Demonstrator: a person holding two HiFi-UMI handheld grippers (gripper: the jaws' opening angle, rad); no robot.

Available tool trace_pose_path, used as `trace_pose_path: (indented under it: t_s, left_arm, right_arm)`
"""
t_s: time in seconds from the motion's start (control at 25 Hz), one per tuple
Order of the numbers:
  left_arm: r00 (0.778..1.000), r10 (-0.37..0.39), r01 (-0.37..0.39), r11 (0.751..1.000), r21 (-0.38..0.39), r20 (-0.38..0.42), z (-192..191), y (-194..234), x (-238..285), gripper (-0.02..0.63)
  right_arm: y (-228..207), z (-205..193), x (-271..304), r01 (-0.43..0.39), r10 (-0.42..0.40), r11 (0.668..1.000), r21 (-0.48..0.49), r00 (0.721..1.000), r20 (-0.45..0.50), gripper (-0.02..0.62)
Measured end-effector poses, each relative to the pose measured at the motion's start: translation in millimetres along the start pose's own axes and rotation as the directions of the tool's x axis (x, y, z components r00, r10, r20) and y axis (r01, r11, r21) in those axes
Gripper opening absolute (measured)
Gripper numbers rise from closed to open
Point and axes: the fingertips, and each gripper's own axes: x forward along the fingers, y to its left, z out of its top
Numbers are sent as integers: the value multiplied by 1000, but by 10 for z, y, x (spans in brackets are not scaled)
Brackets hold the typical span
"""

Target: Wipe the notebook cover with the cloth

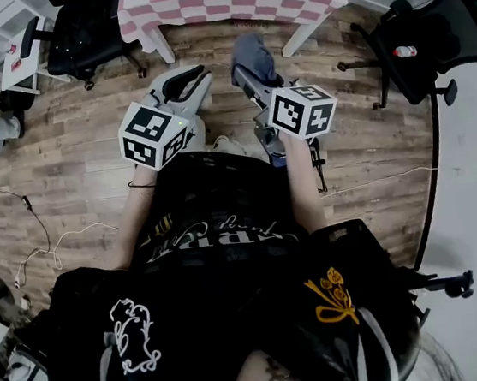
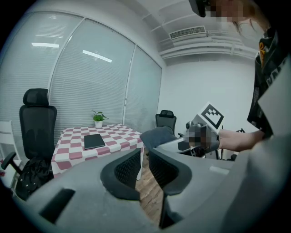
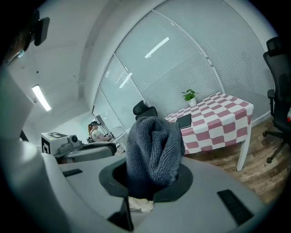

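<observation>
Right tool [image 3: 150, 178] clamping cloth [image 3: 154, 145] (grey), notebook [image 3: 184, 121] beyond

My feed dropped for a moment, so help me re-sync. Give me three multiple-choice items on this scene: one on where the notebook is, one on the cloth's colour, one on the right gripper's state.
1. Where is the notebook? A on the checked table; B on the floor; C on a chair.
2. What colour is the cloth? A pink; B grey; C white.
3. The right gripper is: A open and empty; B shut on the cloth; C shut on the notebook.
Answers: A, it lies flat on the tabletop near the plant; B, the towelling looks grey in the right gripper view; B, the cloth stands bunched between the jaws.
</observation>
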Motion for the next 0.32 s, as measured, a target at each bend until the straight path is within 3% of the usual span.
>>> trace_pose_path:
  t_s: [0.32]
  left_arm:
    - [999,-25,25,1000,5,-25,-13,-54,310,51]
  right_arm:
    - [-137,44,21,0,0,999,-32,1000,-18,72]
